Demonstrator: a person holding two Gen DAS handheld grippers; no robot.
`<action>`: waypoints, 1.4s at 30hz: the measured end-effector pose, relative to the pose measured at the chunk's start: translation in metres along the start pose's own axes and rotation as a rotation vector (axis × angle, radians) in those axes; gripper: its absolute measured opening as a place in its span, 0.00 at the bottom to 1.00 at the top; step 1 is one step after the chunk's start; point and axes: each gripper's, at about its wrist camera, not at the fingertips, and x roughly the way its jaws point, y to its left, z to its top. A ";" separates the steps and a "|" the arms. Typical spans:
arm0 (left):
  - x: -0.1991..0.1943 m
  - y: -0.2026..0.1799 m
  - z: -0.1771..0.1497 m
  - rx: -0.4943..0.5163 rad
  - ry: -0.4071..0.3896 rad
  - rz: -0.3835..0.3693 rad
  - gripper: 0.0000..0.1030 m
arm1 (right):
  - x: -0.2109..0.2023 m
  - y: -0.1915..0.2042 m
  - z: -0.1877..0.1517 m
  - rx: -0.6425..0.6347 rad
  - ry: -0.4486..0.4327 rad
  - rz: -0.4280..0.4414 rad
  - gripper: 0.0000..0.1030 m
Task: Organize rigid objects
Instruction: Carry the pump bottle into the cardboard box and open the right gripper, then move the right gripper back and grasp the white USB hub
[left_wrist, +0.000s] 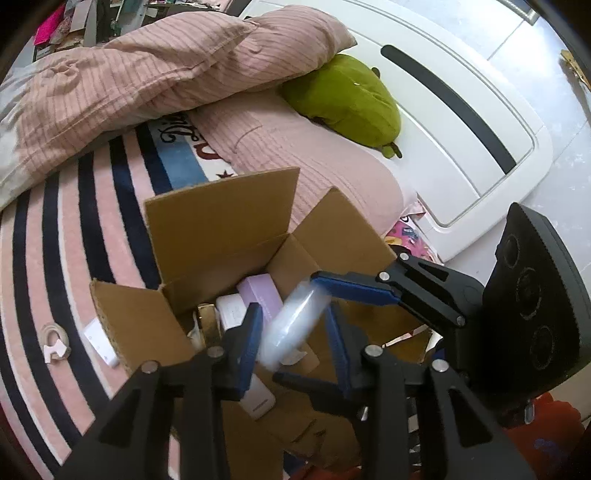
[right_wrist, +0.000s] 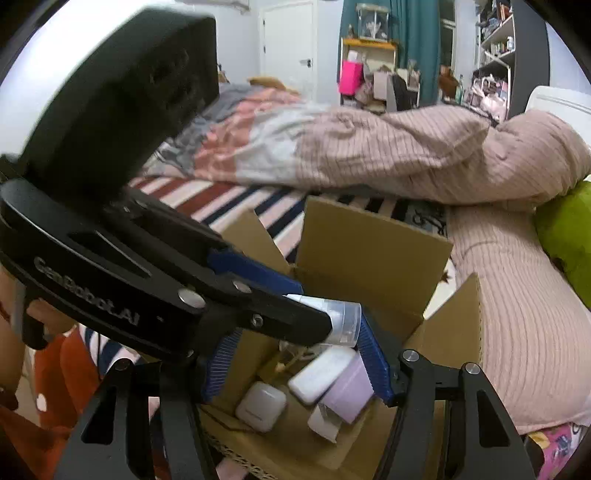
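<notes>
An open cardboard box stands on the striped bed; it also shows in the right wrist view. Inside lie a lilac box, a white case, a white flat box and other small items. A clear plastic bottle hangs blurred over the box between the fingers of my left gripper, whose jaws stand apart; in the right wrist view its clear cap end sticks out past the left gripper's finger. My right gripper is open over the box; it also shows in the left wrist view.
A pink quilt, a green plush and the white headboard lie behind the box. A white cable and a white card rest on the striped blanket to the left. Shelves stand in the room's back.
</notes>
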 end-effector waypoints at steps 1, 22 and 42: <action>-0.003 0.001 -0.001 0.000 -0.006 0.005 0.40 | 0.001 -0.001 0.000 0.001 0.010 -0.007 0.58; -0.163 0.090 -0.104 -0.223 -0.331 0.443 0.66 | 0.015 0.103 0.050 -0.106 -0.027 0.130 0.62; -0.169 0.177 -0.176 -0.415 -0.326 0.565 0.66 | 0.180 0.117 0.003 0.265 0.157 -0.136 0.62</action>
